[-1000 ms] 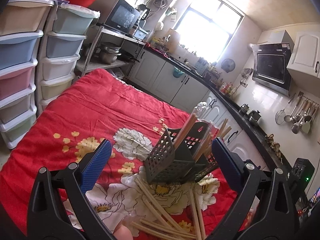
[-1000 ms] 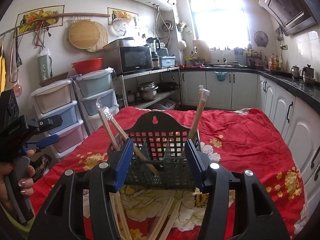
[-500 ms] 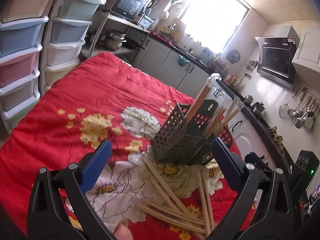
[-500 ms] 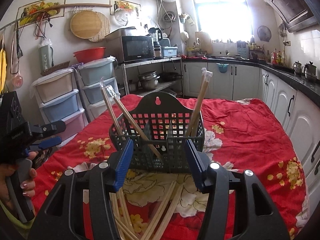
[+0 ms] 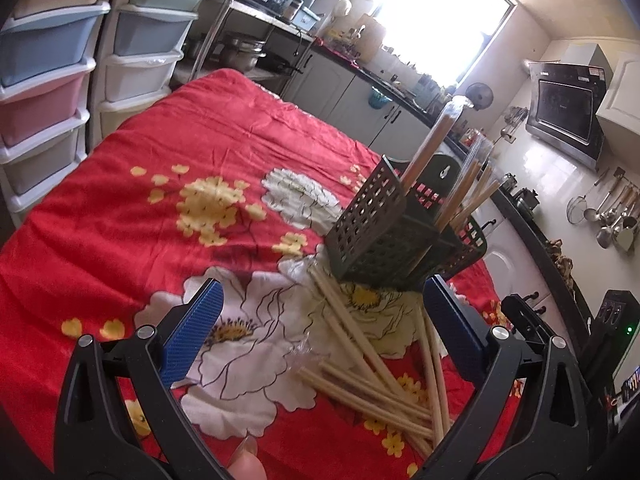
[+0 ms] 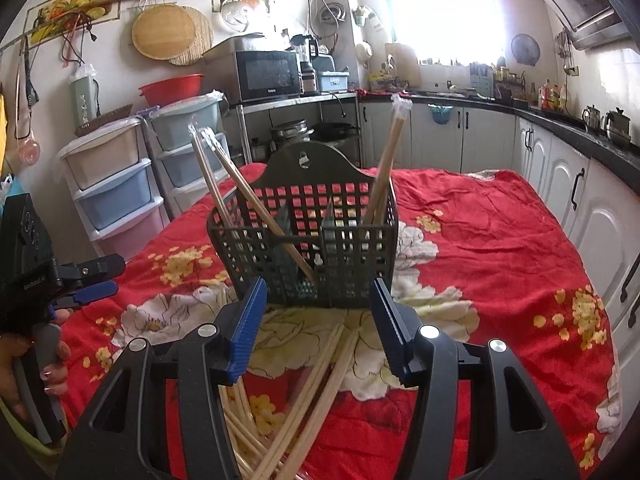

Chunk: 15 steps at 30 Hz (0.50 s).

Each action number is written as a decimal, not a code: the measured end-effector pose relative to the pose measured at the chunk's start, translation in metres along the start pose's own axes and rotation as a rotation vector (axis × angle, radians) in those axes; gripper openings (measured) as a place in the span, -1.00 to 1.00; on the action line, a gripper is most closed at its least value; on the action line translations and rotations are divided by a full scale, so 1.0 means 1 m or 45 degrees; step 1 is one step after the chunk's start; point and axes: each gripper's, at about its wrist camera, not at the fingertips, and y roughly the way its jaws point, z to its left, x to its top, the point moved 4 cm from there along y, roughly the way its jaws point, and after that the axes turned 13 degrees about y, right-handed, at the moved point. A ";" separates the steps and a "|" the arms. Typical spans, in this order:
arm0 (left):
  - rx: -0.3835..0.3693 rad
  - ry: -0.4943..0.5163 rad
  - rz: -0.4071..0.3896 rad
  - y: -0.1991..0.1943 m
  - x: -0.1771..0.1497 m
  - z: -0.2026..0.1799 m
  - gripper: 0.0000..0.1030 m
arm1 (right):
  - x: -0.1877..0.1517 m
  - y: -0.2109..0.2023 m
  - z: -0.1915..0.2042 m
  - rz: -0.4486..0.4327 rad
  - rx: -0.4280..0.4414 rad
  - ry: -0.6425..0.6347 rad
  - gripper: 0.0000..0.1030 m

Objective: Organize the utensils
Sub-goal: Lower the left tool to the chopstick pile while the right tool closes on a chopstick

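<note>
A few wrapped wooden chopsticks point(image 6: 248, 204) are already stood in the dark green slotted plastic basket point(image 6: 308, 248) on the red floral-clothed worktop point(image 5: 168, 168). Many loose chopsticks point(image 5: 372, 356) are left lying before it. Both the left hand-held gripper point(image 5: 320, 332) and right hand-held gripper point(image 6: 318, 322) are held open, empty.

The left gripper point(image 5: 320, 336) is pointing forward and downward, its blue-padded jaws standing wide apart with nothing pressed between them. The right gripper point(image 6: 318, 320) is tilting down likewise, jaws parted about halfway and gripping nothing. Off to its left, a hand point(image 6: 44, 356) is wrapping around the left gripper's handle, fingers curling over the trigger.
</note>
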 end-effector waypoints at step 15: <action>0.013 -0.037 0.100 0.006 -0.027 0.008 0.79 | -0.025 0.020 -0.015 0.140 -0.069 0.016 0.00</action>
